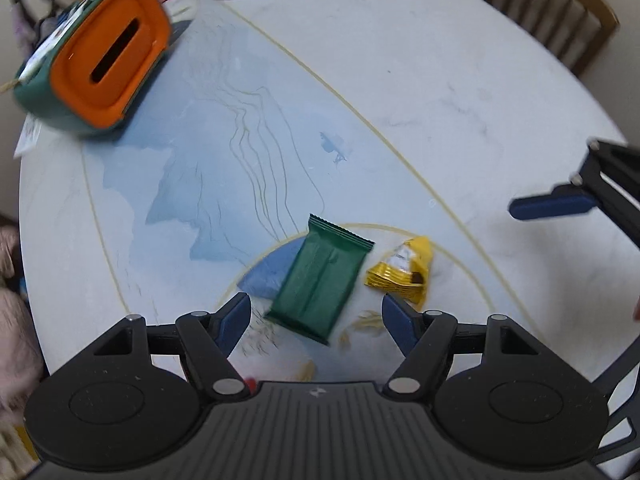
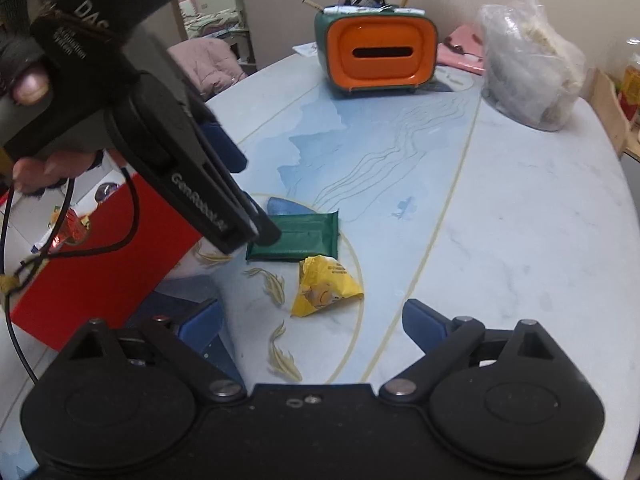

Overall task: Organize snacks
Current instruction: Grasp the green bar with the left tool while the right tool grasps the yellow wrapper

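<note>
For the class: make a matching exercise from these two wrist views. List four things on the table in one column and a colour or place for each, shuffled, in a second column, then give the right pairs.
Things:
1. snack bar
2. small crinkled packet
3. tissue box
4. clear plastic bag

Descriptions:
A. orange front with a dark slot
B. yellow, lying beside the green wrapper
C. dark green, flat, between the left gripper's open jaws
D. see-through, at the table's far right in the right wrist view

Pairs: 1-C, 2-B, 3-A, 4-D
</note>
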`<act>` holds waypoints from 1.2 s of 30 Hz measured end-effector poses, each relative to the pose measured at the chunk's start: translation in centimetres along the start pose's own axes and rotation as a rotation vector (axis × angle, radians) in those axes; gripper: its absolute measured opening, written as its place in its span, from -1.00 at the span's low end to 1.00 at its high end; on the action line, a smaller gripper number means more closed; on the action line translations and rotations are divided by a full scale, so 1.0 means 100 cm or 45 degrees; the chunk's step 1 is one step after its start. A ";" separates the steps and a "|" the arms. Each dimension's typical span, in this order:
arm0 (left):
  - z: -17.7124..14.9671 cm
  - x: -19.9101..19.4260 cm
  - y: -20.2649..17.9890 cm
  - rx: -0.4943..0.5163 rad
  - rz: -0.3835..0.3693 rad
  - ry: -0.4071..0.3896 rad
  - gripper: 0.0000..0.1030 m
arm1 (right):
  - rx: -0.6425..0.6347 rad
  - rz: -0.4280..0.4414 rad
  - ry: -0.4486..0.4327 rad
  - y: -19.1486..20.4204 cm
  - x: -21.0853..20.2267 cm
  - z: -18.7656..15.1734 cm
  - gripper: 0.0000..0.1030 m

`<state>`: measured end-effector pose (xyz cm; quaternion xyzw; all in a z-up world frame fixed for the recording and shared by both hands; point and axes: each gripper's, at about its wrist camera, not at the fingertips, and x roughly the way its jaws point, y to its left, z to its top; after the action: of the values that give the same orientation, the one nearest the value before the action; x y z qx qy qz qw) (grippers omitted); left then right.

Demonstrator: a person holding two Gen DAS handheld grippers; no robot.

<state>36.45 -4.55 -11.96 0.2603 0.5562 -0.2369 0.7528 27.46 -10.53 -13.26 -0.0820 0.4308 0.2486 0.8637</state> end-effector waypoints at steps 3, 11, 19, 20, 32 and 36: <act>0.007 0.013 0.000 0.060 -0.013 0.047 0.40 | -0.042 0.003 0.003 0.001 0.013 0.003 0.77; 0.019 0.042 -0.004 0.166 0.001 0.131 0.40 | -0.117 0.009 0.029 0.003 0.049 0.006 0.53; 0.026 0.061 -0.001 0.186 -0.012 0.197 0.40 | -0.111 0.027 0.039 -0.003 0.067 0.008 0.39; 0.026 0.063 -0.001 0.184 -0.018 0.205 0.40 | -0.106 0.031 0.040 -0.004 0.069 0.009 0.37; 0.026 0.065 0.001 0.134 -0.077 0.189 0.17 | -0.075 0.019 0.048 -0.006 0.072 0.006 -0.11; 0.023 0.061 -0.006 0.135 -0.070 0.174 -0.07 | -0.051 0.004 0.049 -0.006 0.068 0.003 -0.15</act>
<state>39.40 -6.92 -17.31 0.2999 0.6000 -0.2682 0.6915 31.48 -8.51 -18.48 -0.1035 0.4425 0.2569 0.8530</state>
